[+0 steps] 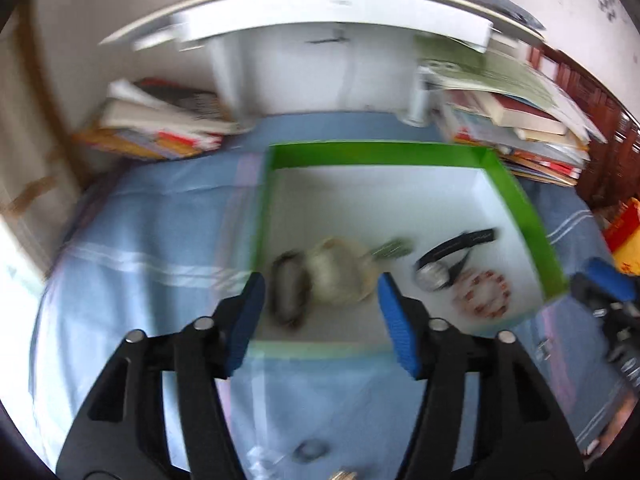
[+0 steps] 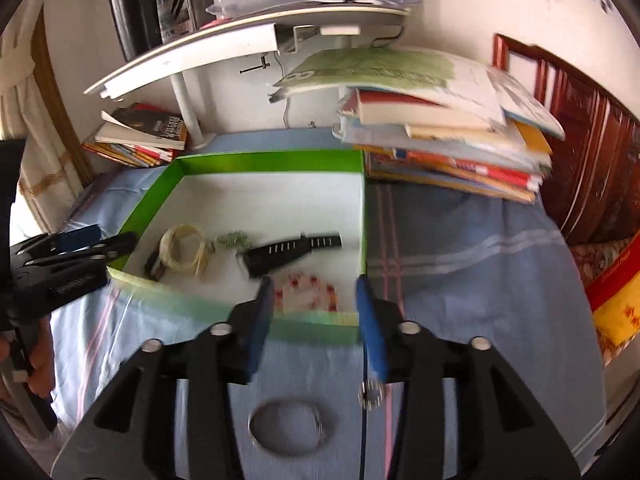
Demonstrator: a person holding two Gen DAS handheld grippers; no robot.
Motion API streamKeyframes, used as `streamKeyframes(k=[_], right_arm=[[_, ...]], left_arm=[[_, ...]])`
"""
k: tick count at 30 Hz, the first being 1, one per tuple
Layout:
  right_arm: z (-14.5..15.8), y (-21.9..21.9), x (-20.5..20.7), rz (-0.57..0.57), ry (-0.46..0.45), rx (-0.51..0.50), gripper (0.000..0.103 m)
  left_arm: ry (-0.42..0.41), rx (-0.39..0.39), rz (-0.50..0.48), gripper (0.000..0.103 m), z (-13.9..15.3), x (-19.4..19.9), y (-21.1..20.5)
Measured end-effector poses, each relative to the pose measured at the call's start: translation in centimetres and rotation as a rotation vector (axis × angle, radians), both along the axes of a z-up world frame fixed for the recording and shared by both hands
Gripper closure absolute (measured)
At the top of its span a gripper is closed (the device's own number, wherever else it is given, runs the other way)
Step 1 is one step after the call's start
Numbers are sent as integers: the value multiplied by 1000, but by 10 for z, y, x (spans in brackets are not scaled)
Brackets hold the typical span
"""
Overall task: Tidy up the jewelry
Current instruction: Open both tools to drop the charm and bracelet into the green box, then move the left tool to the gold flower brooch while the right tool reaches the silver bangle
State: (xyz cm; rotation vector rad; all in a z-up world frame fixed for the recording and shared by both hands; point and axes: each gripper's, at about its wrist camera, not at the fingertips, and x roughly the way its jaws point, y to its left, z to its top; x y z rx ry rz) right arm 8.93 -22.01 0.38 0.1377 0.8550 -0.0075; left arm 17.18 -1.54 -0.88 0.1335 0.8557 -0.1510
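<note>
Right wrist view is showing the right hand-held gripper (image 2: 316,312) hanging with its jaws parted and nothing between the pads, just short of the near wall of the green-walled box (image 2: 264,162). Directly ahead of it, just inside that wall, the red-and-white bead bracelet (image 2: 310,290) is lying flat. Behind the bracelet the black watch (image 2: 294,254) is lying with its strap running left to right, slightly tilted. Further left a cream coiled bracelet (image 2: 184,248) is resting beside a small green piece (image 2: 234,240) and a dark item (image 2: 154,266) too blurred to identify.

On the blue cloth (image 2: 460,248) over the desk, outside the box and under the right hand-held gripper, a thin ring-shaped bangle (image 2: 290,426) and a small sparkly piece (image 2: 371,396) are waiting. That makes five pieces in the box and two outside.

The left hand-held gripper (image 1: 320,316) is also standing released and empty, facing the cream and dark pieces from the near edge.

The bangle seems the likely next pick. It is lying below and behind the right fingertips, nearer the right hand than the left, so the hand would need to draw back and drop.
</note>
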Motion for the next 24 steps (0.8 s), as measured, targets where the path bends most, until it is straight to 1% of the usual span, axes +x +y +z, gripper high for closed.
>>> streamKeyframes(k=[1,4,6,7,9,11,12,15,19,21,24], right_arm=[[-4,-3,-12,1,8,9,56],[-19,-13,-34,-20,38,28,50],[-33,-26,-47,-73,68,32,48],[-41,-34,-52,-109,90,35,48],[-52,-43,-54,-145,122,42,48],[-62,-49,-55,-179,155,35,48],[-63,-49,-56,-179,157,37,48],[-66,-39,-61,-142,156,56,48],[-69,-6,-63,-16,167,77,48],[-71,17,-62,54,172,76,48],[-73,43,-59,124,179,60,48]], left_arm=[[-3,1,17,40,-4,-14,12],[20,-26,59,33,-17,-42,39],[54,-40,77,32,-33,-66,54],[65,-41,76,32,-38,-73,58],[95,-33,66,32,-49,-87,59],[111,-18,38,30,-57,-98,54],[118,-13,16,29,-60,-104,49],[137,-9,-5,29,-69,-113,41],[162,-3,-34,29,-80,-117,30],[171,0,-37,29,-84,-117,26],[175,11,-35,29,-88,-117,23]])
